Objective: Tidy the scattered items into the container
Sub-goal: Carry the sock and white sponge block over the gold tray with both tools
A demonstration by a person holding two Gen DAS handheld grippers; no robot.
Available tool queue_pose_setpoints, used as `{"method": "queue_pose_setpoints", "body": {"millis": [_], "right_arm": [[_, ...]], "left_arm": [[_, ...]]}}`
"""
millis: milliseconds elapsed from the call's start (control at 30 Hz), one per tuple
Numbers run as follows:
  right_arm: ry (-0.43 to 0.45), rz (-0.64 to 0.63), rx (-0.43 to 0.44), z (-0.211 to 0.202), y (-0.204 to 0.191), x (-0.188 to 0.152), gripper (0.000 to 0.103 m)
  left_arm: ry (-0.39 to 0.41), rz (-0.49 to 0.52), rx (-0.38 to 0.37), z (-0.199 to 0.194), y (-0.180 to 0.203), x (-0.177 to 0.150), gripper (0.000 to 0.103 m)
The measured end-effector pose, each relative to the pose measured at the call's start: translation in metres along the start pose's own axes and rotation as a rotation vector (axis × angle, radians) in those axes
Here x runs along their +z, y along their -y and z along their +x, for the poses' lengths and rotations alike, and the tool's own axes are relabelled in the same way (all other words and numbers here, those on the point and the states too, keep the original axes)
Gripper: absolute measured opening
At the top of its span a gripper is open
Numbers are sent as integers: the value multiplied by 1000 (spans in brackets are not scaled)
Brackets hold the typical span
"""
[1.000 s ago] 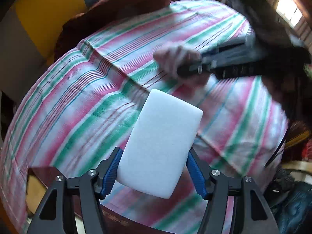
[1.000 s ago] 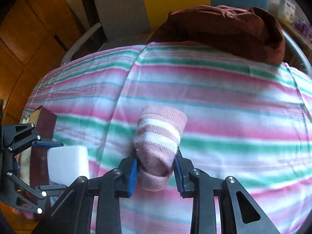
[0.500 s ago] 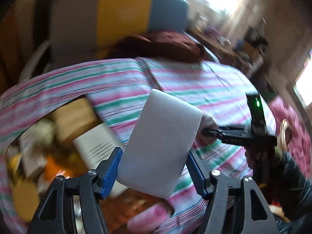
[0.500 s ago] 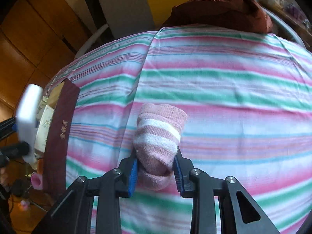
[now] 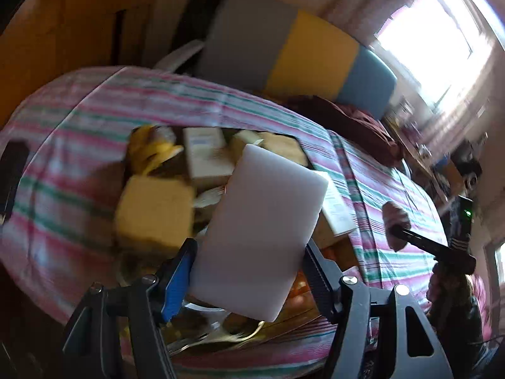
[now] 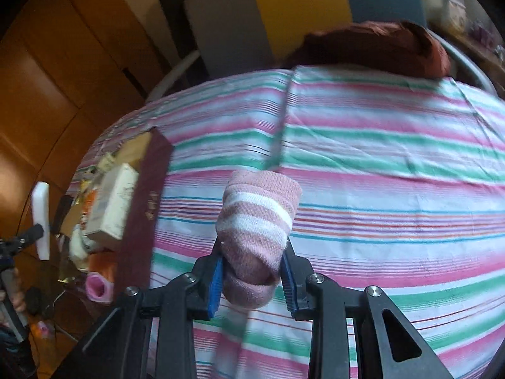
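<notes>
My left gripper [image 5: 249, 254] is shut on a white foam block [image 5: 262, 230] and holds it tilted above the container. The container is a dark red box [image 6: 142, 214] on the striped sheet. A yellow sponge [image 5: 154, 211], a white carton [image 5: 205, 154] and other blurred things lie in it. My right gripper [image 6: 252, 252] is shut on a rolled pink sock with white stripes [image 6: 258, 208], above the sheet to the right of the box. In the left wrist view, that sock [image 5: 394, 221] hangs clear of the sheet. In the right wrist view, the white block [image 6: 41, 218] shows edge-on at far left.
The pink, green and white striped sheet [image 6: 378, 173] covers the whole surface. A maroon cloth [image 6: 372, 47] is bunched at its far edge, before a grey, yellow and blue chair back [image 5: 315, 53]. A black object [image 5: 12, 170] lies at the sheet's left edge. Wooden panelling stands at left.
My left gripper swung and rolled with the white block from over bare sheet to above the filled box. My right gripper carried the sock leftward, nearer the box.
</notes>
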State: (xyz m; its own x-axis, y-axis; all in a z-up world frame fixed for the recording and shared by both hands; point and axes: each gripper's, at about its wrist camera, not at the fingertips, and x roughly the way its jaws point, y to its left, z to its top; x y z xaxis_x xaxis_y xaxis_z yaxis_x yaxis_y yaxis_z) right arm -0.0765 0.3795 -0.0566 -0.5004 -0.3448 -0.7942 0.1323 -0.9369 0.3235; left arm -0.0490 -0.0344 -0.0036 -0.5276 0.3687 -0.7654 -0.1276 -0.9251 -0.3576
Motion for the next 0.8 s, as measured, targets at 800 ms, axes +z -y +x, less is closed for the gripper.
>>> {"method": "queue_pose_setpoints", "body": {"millis": [800], "right_arm": [[-7, -398, 168, 16, -206, 17, 32]], "left_arm": [[45, -159, 11, 6, -40, -29, 67]]}}
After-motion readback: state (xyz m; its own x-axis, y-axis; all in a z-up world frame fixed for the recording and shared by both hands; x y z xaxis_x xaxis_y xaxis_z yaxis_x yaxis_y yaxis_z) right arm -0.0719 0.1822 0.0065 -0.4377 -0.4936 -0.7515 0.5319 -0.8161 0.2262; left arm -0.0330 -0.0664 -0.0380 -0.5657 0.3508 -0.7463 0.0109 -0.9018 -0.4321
